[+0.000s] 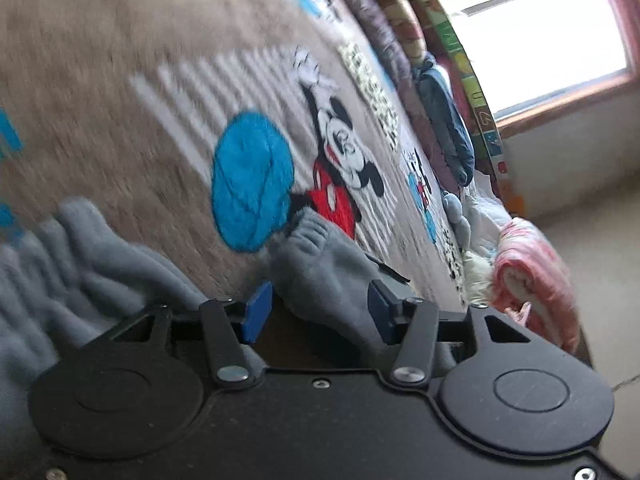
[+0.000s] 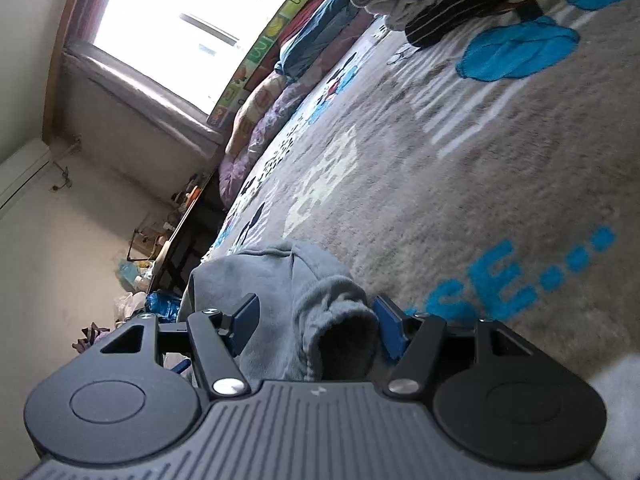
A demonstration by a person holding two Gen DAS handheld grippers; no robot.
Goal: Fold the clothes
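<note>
In the left wrist view, a grey fleece garment (image 1: 92,264) fills the lower left of the frame, bunched in soft folds on a beige blanket (image 1: 100,80) printed with a blue balloon (image 1: 252,180) and a cartoon mouse (image 1: 340,160) at the centre. The left gripper (image 1: 316,312) sits at the bottom centre, its blue fingers (image 1: 256,312) spread wide apart with a fold of the grey fleece lying between them, not pinched. Toward the upper right, a heap of blue and purple bedding (image 1: 444,120) runs along the blanket's edge, a pink striped bundle (image 1: 532,280) lies at lower right, and a bright window (image 1: 540,28) fills the top right corner. In the right wrist view, the window (image 2: 192,20) is at upper left and a cluttered side table (image 2: 176,232) stands at centre left. The same grey garment (image 2: 280,292) is at lower centre, a cuff-like opening facing the camera. The right gripper (image 2: 316,324) is at the bottom centre, its fingers (image 2: 390,328) also parted, the fleece resting loosely between them. Blue lettering (image 2: 516,280) on the blanket (image 2: 460,180) shows at right, and a dark striped garment (image 2: 460,12) lies at upper right.
</note>
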